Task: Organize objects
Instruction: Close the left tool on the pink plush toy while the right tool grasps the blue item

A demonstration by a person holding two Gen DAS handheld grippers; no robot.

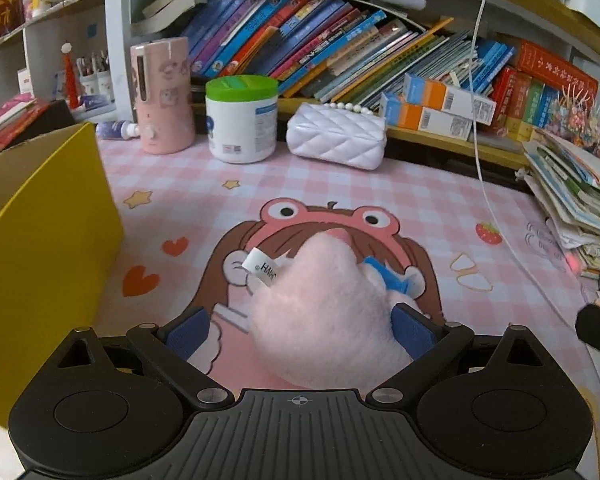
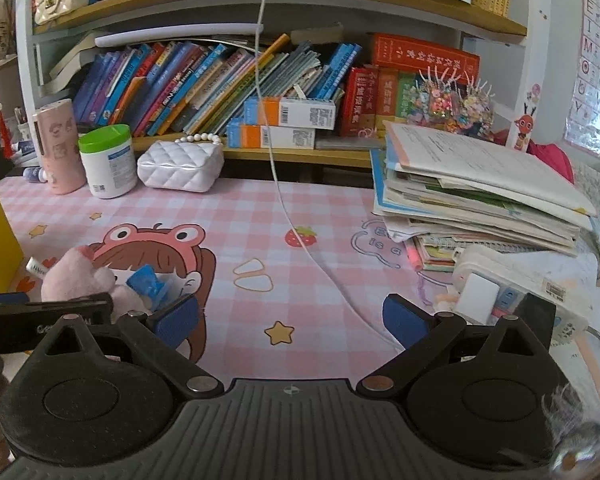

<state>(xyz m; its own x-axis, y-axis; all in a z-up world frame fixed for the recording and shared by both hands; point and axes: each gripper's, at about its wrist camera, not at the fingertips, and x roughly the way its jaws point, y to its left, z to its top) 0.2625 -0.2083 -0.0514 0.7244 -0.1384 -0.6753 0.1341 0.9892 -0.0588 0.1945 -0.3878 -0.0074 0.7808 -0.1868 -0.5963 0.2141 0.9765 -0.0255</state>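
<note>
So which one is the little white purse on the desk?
Find the low book shelf behind the pink checked mat. Three things stand before it: pink tall cup, green-lidded tub, then the white purse. Only it is quilted, with a pearl handle.

- Fluffy pink plush toy (image 1: 324,312): its lower body hidden behind the black gripper housing, bottom centre of left view.
- Yellow cardboard box (image 1: 48,248): cut by left edge.
- White sewn-in label (image 1: 262,268) on the toy: print partly folded, unreadable.
- Blurred grey fuzz (image 2: 576,432), lower right of right view: unidentifiable.
</note>
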